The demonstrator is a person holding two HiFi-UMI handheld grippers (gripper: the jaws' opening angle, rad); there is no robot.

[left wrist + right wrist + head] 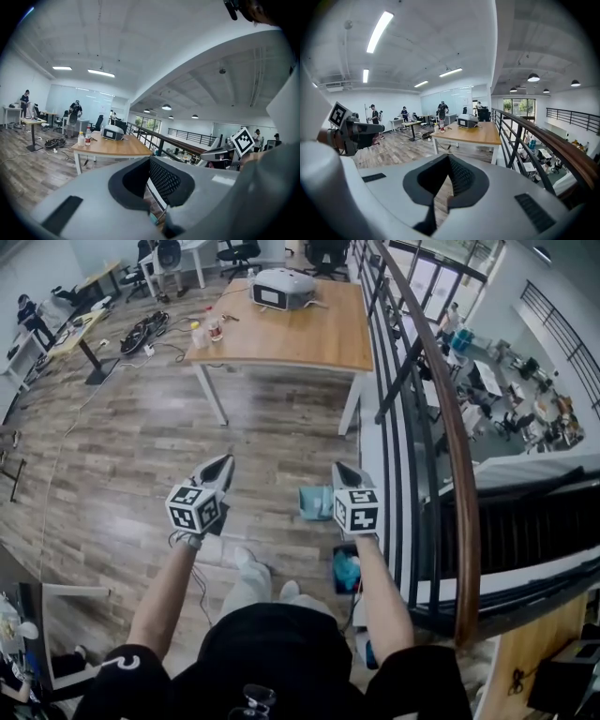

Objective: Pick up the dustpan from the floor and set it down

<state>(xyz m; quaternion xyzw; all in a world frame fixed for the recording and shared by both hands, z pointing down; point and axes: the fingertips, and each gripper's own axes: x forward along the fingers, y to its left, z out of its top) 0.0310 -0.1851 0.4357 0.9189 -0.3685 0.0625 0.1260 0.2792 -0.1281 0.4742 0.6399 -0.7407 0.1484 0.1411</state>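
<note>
A light teal dustpan (314,502) lies on the wooden floor close to the railing, below and between my two raised grippers. My left gripper (226,461) hangs in the air to its left, its jaws together at the tips and nothing between them (150,159). My right gripper (338,468) is held above the dustpan's right edge, also shut and empty (448,157). Both point forward and slightly down, well clear of the floor. Each gripper shows in the other's view: the right one (219,153), the left one (369,127).
A wooden table (281,343) stands ahead with a white machine (281,287) and bottles (211,330) on it. A dark railing (441,427) runs along the right with a drop behind it. A teal-lined bin (347,570) sits by my feet. Cables (145,334) lie at far left.
</note>
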